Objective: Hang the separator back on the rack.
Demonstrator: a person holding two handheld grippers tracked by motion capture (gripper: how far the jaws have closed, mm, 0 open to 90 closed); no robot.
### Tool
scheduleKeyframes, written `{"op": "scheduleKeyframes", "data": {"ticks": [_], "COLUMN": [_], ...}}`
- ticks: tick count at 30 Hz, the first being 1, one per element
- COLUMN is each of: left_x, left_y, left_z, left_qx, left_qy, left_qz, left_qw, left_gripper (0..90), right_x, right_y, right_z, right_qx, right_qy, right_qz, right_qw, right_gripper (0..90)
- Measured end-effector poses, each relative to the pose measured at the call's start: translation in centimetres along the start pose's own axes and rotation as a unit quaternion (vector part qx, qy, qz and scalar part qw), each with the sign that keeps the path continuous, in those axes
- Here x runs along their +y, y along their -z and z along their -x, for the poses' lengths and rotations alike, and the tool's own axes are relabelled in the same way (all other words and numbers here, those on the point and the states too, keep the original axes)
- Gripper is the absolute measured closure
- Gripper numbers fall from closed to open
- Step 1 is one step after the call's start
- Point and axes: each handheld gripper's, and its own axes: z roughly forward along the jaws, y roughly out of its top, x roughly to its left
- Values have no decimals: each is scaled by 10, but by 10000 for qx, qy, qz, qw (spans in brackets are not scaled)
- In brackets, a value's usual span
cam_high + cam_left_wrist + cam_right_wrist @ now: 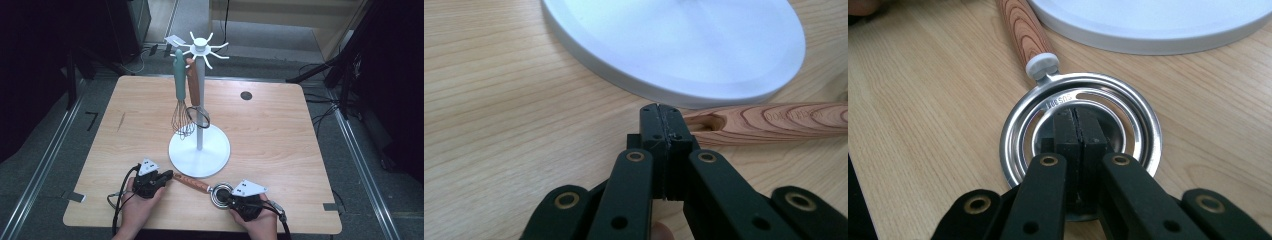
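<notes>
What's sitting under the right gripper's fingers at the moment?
The steel ring head of the wooden-handled utensil lies on the table under the right gripper, whose fingers are closed. The fingers cover the head's center.

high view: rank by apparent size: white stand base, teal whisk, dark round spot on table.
1. White stand base, widest disc.
2. Teal whisk, long but thin; it hangs closer to the camera, so its true rank against the base is unsure.
3. Dark round spot, smallest by far.
</notes>
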Motion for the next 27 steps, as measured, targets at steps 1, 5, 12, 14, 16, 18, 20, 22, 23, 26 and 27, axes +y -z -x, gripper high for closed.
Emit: {"op": "scheduleKeyframes", "data": {"ticks": [1,5,12,14,16,18,20,22,23,26,27], "left_x": [0,1,3,3,4,4,5,5,5,6,6], "left_y": [0,-3,-8,-9,-11,-12,-14,-15,-16,-17,-17], "left_z": [1,5,15,18,21,24,27,29,30,31,30], "left_qx": [-13,-73,-202,-225,-265,-311,-341,-401,-426,-509,-544], "left_qy": [-17,-82,-215,-254,-271,-292,-318,-314,-319,-334,-314], "left_qz": [-10,-34,-64,-77,-77,-88,-94,-105,-113,-132,-126], "left_qw": [10000,9999,9995,9994,9993,9991,9989,9986,9985,9981,9979], "left_gripper": [900,900,900,900,900,900,900,900,900,900,900], "right_x": [-1,-3,-9,-11,-12,-14,-15,-17,-17,-19,-19], "right_y": [1,5,15,18,21,24,26,29,30,32,33], "right_z": [1,3,9,11,12,14,16,17,18,20,21], "right_qx": [2,-22,-72,-97,-138,-164,-167,-193,-203,-222,-245], "right_qy": [-7,-16,36,57,91,112,122,142,121,109,113], "right_qz": [-11,-28,-63,-95,-110,-136,-150,-173,-180,-188,-193], "right_qw": [10000,10000,9999,9999,9998,9997,9997,9996,9996,9995,9995], "right_gripper": [900,900,900,900,900,900,900,900,900,900,900]}}
